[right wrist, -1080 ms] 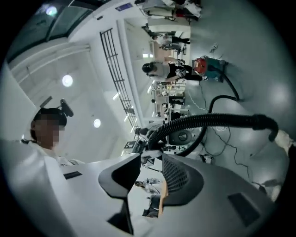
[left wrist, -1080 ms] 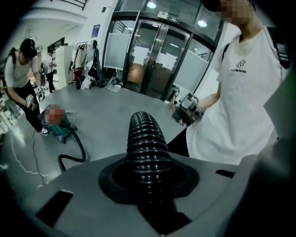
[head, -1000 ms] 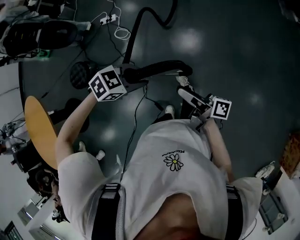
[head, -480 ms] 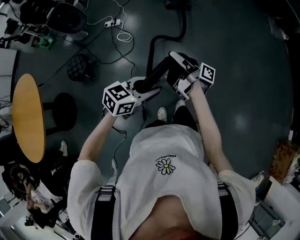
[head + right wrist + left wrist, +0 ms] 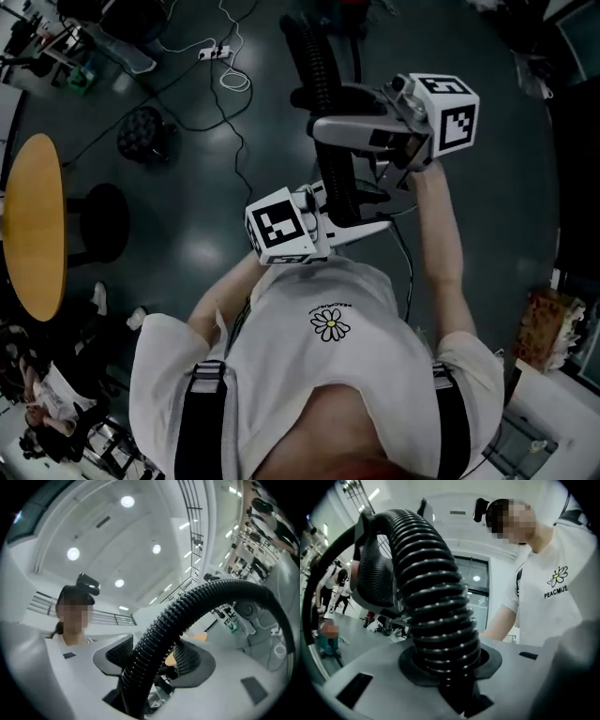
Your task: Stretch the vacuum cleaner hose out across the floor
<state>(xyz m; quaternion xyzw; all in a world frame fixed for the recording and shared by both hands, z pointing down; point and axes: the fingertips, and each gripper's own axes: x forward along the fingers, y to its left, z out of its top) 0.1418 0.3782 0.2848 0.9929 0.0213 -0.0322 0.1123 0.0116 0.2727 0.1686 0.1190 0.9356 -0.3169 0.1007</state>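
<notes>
The black ribbed vacuum hose (image 5: 323, 75) runs from the top of the head view down to my two grippers, which are raised in front of my chest. My left gripper (image 5: 361, 208) is shut on the hose (image 5: 436, 606) near its lower end; its jaws are opening slightly while the pads still press the ribs. My right gripper (image 5: 328, 111) is higher up, jaws wide. The hose (image 5: 159, 630) passes loosely between its pads. Beyond the grippers the hose arches away toward the dark floor (image 5: 487, 216).
A round wooden table (image 5: 33, 225) and a black stool (image 5: 103, 220) stand at the left. A white power strip with cables (image 5: 211, 52) and a dark round object (image 5: 141, 136) lie at the upper left. A box (image 5: 548, 328) sits at the right edge.
Both grippers have come up and toward my chest with the hose. The right gripper moved from beside my foot onto the hose and now stands wide around it.
</notes>
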